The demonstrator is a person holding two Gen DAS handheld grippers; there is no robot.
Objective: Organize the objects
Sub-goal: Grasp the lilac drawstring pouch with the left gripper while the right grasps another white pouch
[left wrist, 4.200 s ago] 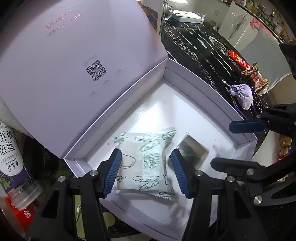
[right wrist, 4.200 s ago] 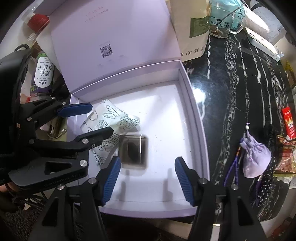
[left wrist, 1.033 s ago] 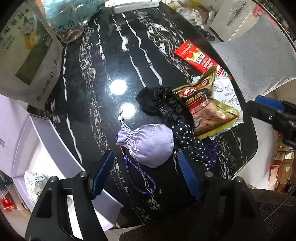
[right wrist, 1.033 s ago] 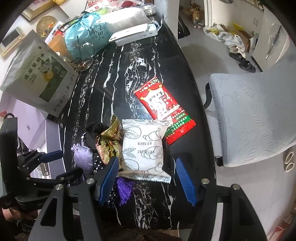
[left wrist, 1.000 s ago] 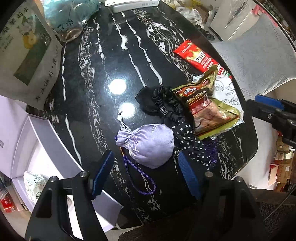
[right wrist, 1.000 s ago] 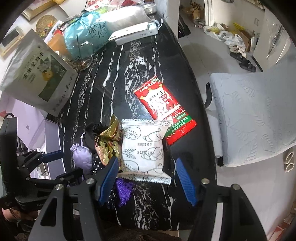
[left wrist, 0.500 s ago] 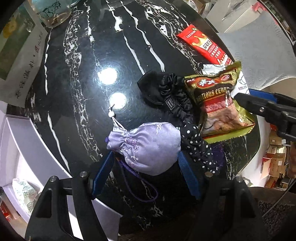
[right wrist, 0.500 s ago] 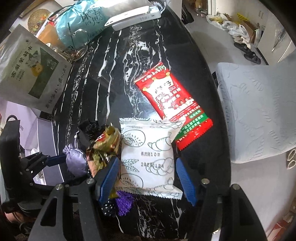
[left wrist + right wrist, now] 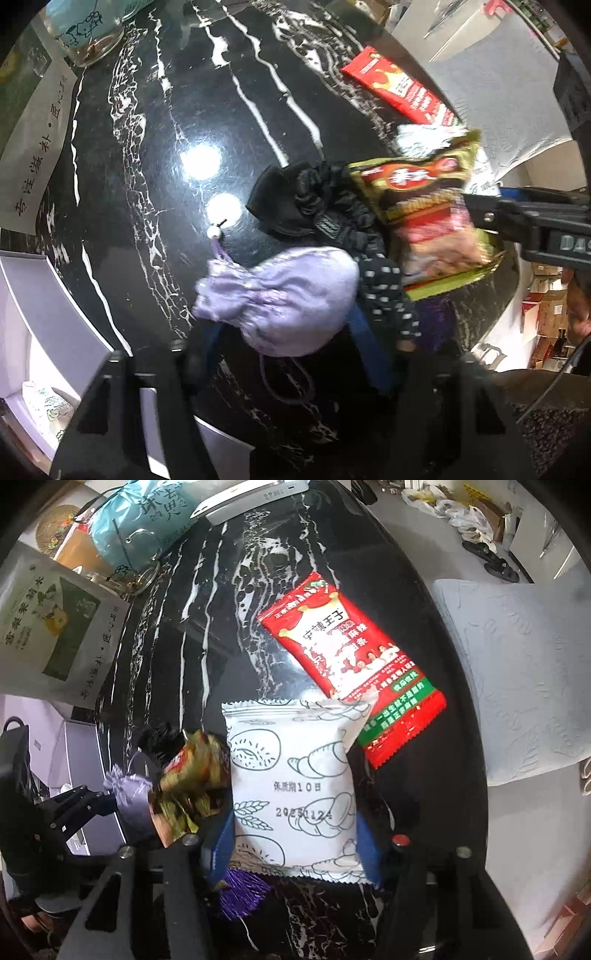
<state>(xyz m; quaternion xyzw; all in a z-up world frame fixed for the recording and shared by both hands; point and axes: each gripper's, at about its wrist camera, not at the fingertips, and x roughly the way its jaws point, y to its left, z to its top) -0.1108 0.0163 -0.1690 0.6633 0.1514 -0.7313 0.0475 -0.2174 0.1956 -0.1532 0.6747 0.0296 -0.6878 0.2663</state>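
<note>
On black marble, left gripper (image 9: pixel 286 350) open, fingers flanking lilac satin pouch (image 9: pixel 280 295), drawstring trailing. Right gripper (image 9: pixel 293 843) open astride white croissant-print packet (image 9: pixel 293 786).

The black marble table (image 9: pixel 207 635) bears a red packet (image 9: pixel 351 664), white packet (image 9: pixel 295 786), lilac pouch (image 9: pixel 280 295) (apparently resting).

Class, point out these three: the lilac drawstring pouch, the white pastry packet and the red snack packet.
lilac drawstring pouch (image 9: pixel 291 295): left wrist view, middle of its body.
white pastry packet (image 9: pixel 295 782): right wrist view, printed centre.
red snack packet (image 9: pixel 343 657): right wrist view, printed front.
</note>
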